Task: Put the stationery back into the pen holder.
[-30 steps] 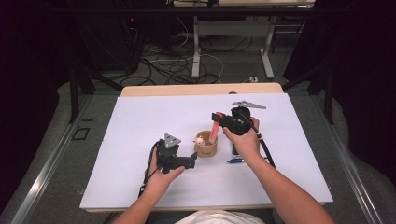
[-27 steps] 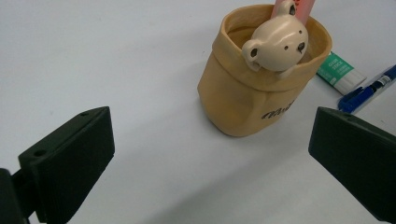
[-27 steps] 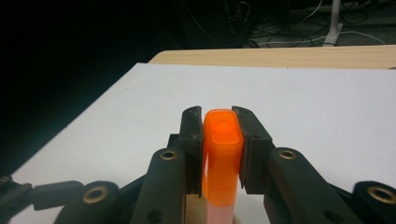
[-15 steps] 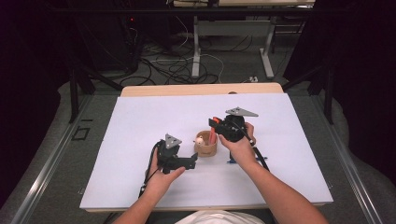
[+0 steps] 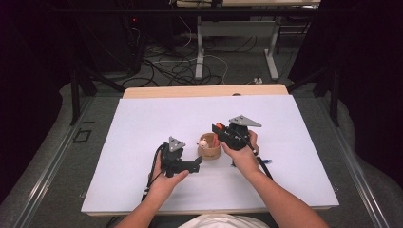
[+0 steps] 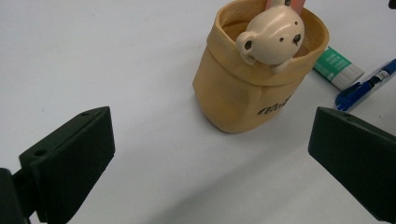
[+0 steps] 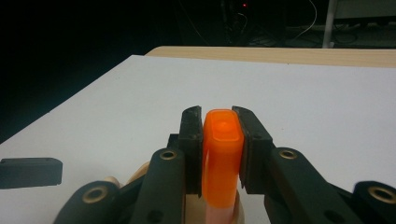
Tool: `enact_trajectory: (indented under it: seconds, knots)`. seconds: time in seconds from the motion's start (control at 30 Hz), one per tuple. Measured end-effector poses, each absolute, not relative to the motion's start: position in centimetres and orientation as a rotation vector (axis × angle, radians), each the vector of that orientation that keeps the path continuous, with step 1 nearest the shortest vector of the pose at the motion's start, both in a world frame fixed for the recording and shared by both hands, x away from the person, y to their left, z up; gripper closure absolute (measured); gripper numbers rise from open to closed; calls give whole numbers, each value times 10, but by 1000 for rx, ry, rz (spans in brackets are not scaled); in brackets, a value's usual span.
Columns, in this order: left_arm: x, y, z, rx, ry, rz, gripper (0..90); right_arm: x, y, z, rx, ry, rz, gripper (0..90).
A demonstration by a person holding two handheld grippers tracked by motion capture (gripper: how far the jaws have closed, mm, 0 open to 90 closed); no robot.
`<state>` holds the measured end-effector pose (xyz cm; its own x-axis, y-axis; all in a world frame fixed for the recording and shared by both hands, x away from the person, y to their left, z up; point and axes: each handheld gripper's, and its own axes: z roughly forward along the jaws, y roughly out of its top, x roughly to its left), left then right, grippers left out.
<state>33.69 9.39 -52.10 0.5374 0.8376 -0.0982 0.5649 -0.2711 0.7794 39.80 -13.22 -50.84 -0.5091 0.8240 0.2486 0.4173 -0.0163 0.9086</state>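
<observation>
My right tool [image 7: 219,135] is clamped on an orange marker [image 7: 221,154], which stands upright between its jaws. In the high view, the marker's lower end is just over or inside the mouth of the tan holder [image 5: 209,148] near the middle of the white table [image 5: 142,128]; I cannot tell how deep it sits. My left tool [image 5: 194,165] rests low on the table just beside the holder, jaws spread wide and empty, the holder in front of them but not between them.

To do this well, I judge I should keep the marker vertical and lower it along the back of the cup, clear of the bear figure [image 6: 272,36] at its rim. The holder looks soft and light, so I release only once the marker bears on the bottom. If the cup leans, the left tool can steady it. The glue stick [image 6: 338,68] and blue pen [image 6: 366,85] lie beyond.
</observation>
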Motion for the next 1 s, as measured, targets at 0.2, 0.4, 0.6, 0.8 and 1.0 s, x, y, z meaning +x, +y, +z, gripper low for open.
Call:
enact_trajectory:
  seconds: [0.2,0.4,0.6,0.8,1.0]
  knots:
    - [337,94,-521,1969,1135,429,6,399,-133,-509,1311,1898,1538,703]
    - [337,94,-521,1969,1134,429,6,399,-136,-506,1328,1895,1557,634]
    - [337,94,-521,1969,1135,429,7,397,-141,-500,1354,1872,1609,560]
    - [337,94,-521,1962,1141,433,9,395,-150,-494,1345,1858,1645,494]
    - [338,95,-521,1961,1143,430,9,395,-160,-488,1345,1873,1666,456]
